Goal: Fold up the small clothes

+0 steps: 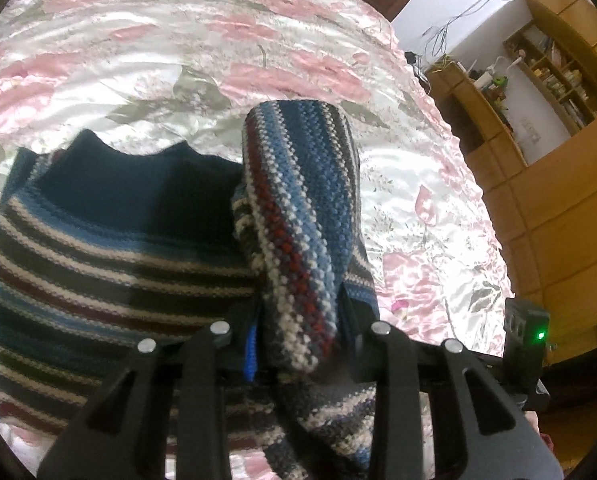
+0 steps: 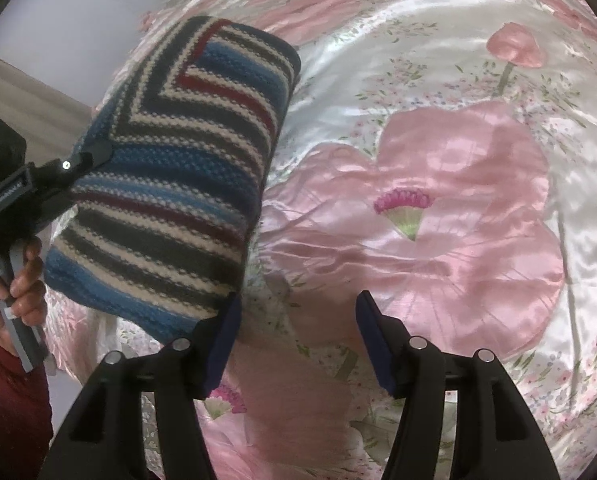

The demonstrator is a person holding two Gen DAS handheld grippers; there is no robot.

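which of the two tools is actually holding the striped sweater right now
The left tool: its fingers are shut on a fold of the striped knit sweater. The right tool is open, with only the pink floral bedspread between its pads.

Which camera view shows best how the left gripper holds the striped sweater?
The left wrist view: the left gripper is shut on a bunched fold of the striped sweater, seen close. The right wrist view shows only one finger on the sweater's edge; the right gripper is open.

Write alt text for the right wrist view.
The open right gripper hovers empty over a pink floral satin bedspread. At left, the left gripper, held in a hand, grips a folded striped knit garment.
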